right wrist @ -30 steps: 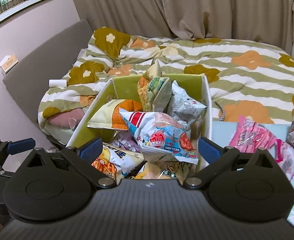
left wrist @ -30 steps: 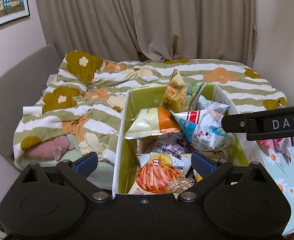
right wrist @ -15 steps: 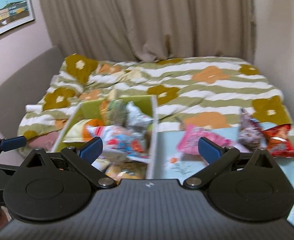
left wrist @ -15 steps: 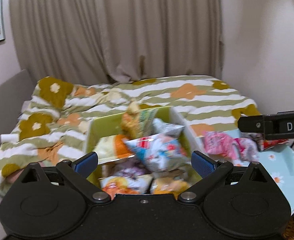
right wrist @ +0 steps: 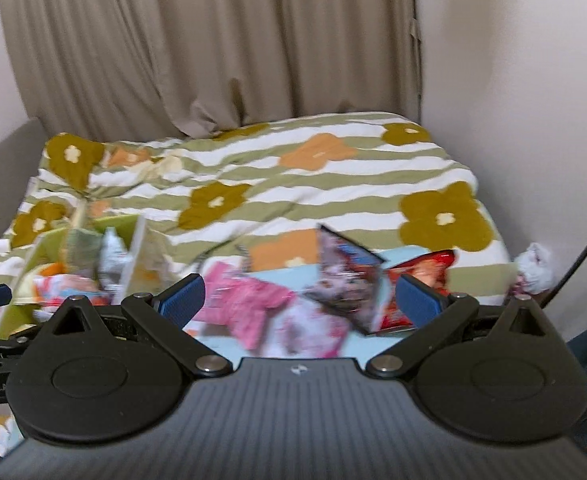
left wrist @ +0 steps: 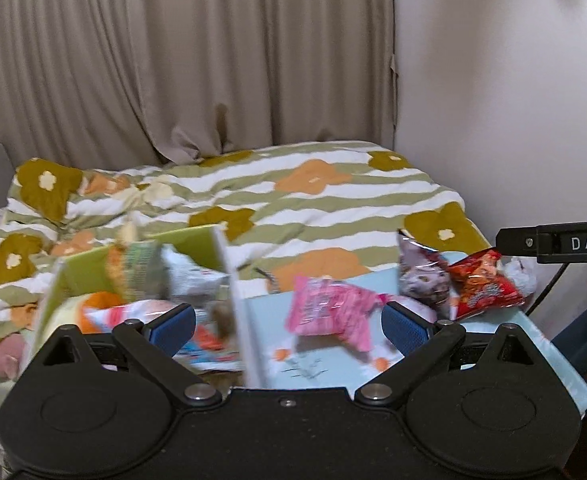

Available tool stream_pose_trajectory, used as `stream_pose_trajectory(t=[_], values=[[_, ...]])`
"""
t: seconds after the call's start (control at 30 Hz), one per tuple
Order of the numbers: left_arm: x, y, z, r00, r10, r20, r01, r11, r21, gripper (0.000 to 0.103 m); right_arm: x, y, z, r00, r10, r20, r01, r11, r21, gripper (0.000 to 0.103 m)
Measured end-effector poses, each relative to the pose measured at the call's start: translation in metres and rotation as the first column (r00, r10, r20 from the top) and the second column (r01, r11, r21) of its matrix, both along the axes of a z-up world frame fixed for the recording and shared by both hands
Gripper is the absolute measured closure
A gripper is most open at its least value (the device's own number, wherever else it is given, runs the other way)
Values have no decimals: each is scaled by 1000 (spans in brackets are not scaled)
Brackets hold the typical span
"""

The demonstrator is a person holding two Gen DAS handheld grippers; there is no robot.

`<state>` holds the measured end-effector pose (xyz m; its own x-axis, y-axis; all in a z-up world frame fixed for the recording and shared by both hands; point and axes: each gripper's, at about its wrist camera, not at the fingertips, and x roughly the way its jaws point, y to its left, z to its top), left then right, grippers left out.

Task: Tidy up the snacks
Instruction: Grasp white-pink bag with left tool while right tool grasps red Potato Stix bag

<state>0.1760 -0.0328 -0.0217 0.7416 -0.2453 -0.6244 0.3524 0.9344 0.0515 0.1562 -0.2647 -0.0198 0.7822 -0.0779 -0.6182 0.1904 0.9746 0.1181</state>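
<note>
Snack, crinkly pink foil packet (left wrist: 327, 312) | lies on pale blue tabletop (left wrist: 317, 376), beside green box (left wrist: 229, 280) | likely light, soft, slippery; pinch crimped edge | left gripper (left wrist: 288, 326), right gripper (right wrist: 299, 298) both spread wide, empty.

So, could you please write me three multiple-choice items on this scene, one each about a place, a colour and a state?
1. Where does the pink packet lie?
A. inside the green box
B. on the light blue table, right of the box
C. on the bed cover

2. What colour is the packet at the table's far right?
A. red
B. purple
C. yellow

3. How does the right gripper stand?
A. shut on the pink packet
B. shut on nothing
C. open, holding nothing

Answers:
1 B: it rests on the table, outside the green box.
2 A: its wrapper is bright red.
3 C: the fingers are wide apart with nothing between them.
</note>
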Motion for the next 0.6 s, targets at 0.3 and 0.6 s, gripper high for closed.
stream_pose_trajectory(t=[0.3,0.6], values=[[25,-91,-32,997,-34,-70,35,999,17,2,30,-83,-34,997,14,-75,-14,1000,10,0],[52,-159,-90,987,-78,-138,91,992,90,4,66,-130,-79,989,39,-145,-35,999,27,0]])
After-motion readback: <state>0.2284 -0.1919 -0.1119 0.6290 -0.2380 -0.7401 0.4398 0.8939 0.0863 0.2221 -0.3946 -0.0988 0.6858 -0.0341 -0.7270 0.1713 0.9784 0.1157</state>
